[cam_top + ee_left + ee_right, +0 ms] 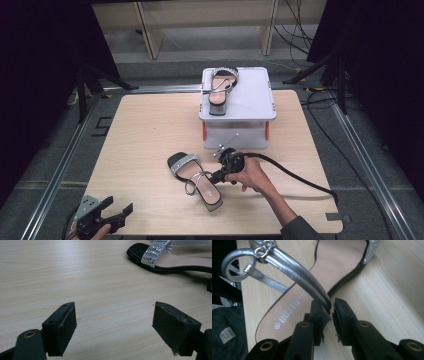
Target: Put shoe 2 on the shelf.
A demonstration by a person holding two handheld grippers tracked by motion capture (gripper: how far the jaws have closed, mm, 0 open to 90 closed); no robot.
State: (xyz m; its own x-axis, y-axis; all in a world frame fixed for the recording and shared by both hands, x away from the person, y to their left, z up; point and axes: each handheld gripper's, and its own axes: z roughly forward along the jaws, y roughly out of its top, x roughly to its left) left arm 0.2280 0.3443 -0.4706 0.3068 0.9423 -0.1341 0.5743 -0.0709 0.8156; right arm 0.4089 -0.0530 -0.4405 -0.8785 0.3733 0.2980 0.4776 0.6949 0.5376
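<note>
While the left gripper [112, 212] sits idle at the near left corner of the table [145, 130], the right gripper [220, 176] is at the sandal [195, 180] lying near the table's middle. Right jaws are nearly closed and clamp the sandal's silver strap [294, 272] where it meets the side of the sole; in the right gripper view the strap end runs down into the narrow gap between the two black pads. The sandal rests flat on the wood, sparkly toe band [186, 162] pointing away toward the far left, heel toward the near edge. The person's right hand [252, 175] wraps the gripper body, cable [300, 180] trailing off to the right. Left jaws stand wide apart with nothing between them, bare wood under them; the left gripper view shows the sandal's toe [150, 255] well ahead, not touching. A second matching sandal [222, 87] lies on top of a white box [250, 97] at the far side of the table, well apart from both grippers.
</note>
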